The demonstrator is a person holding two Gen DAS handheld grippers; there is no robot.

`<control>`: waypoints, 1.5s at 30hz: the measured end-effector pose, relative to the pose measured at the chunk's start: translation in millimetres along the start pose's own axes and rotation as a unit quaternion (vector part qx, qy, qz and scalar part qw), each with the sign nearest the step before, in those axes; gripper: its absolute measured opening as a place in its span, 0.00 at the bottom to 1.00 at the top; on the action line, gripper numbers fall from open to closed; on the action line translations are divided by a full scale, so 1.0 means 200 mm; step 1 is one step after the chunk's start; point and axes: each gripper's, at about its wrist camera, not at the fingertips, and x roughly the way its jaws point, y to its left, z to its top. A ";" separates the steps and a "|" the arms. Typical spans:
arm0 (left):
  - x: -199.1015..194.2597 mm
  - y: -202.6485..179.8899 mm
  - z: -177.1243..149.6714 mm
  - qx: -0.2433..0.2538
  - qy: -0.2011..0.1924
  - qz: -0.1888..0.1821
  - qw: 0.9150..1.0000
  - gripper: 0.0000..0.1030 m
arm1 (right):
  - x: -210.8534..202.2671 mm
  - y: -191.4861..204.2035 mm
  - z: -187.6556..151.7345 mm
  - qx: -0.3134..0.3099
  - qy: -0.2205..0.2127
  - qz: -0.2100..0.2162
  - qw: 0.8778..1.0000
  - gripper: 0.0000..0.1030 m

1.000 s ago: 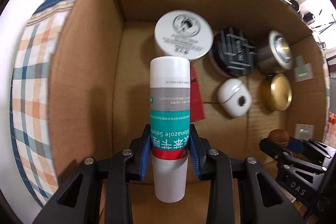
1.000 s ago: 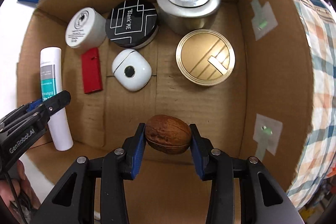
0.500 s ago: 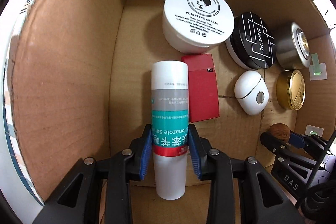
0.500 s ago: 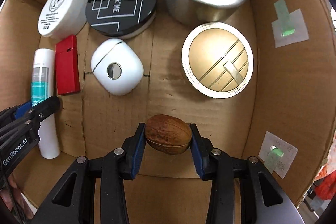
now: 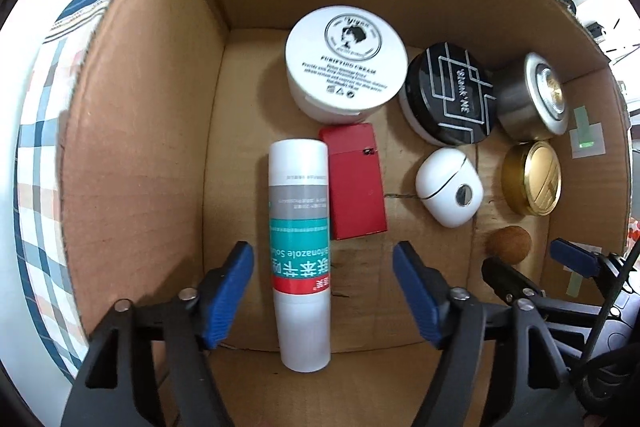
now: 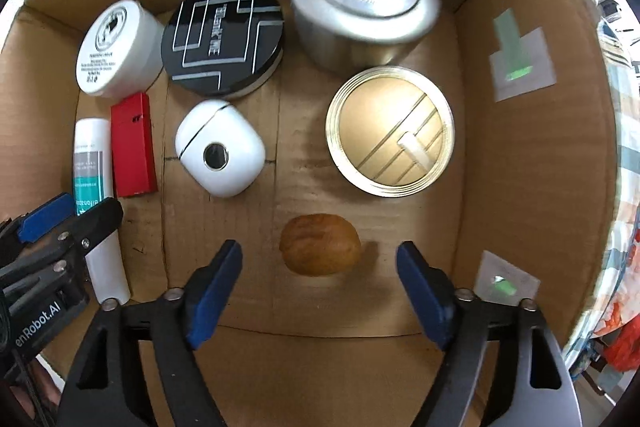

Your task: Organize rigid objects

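Note:
A white tube with a teal band (image 5: pixel 300 255) lies on the floor of the cardboard box (image 5: pixel 140 147), beside a red case (image 5: pixel 354 183). My left gripper (image 5: pixel 323 287) is open around the tube, jaws apart from it. A brown walnut (image 6: pixel 319 244) lies on the box floor (image 6: pixel 520 167). My right gripper (image 6: pixel 319 281) is open, with the walnut between its jaws but untouched. The tube also shows in the right wrist view (image 6: pixel 94 187), the walnut in the left wrist view (image 5: pixel 509 244).
In the box stand a white cream jar (image 5: pixel 346 61), a black compact (image 5: pixel 450 99), a silver tin (image 6: pixel 362 1), a gold round tin (image 6: pixel 390 137) and a white earbud case (image 6: pixel 219 153). A checked cloth (image 5: pixel 36 155) lies outside the box's left wall.
Both grippers have opened. The tube and the walnut are let go and now rest on the box floor. Both grippers have drawn back a little.

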 end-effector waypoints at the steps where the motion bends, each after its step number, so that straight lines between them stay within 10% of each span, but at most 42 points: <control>1: -0.01 -0.02 0.00 -0.001 -0.004 0.001 1.000 0.75 | -0.02 -0.01 0.00 0.002 -0.004 -0.003 1.000 0.88; 9: -0.16 -0.16 0.02 -0.007 -0.031 0.014 0.999 1.00 | -0.10 -0.08 0.00 0.008 -0.007 0.010 1.000 0.92; 25: -0.94 -0.13 -0.30 0.005 -0.191 0.012 0.982 1.00 | -0.75 -0.17 -0.33 0.008 -0.130 0.039 0.991 1.00; 45: -1.72 -0.29 -0.86 0.035 -0.340 0.017 0.939 1.00 | -1.71 -0.36 -1.09 0.033 -0.320 0.057 0.945 1.00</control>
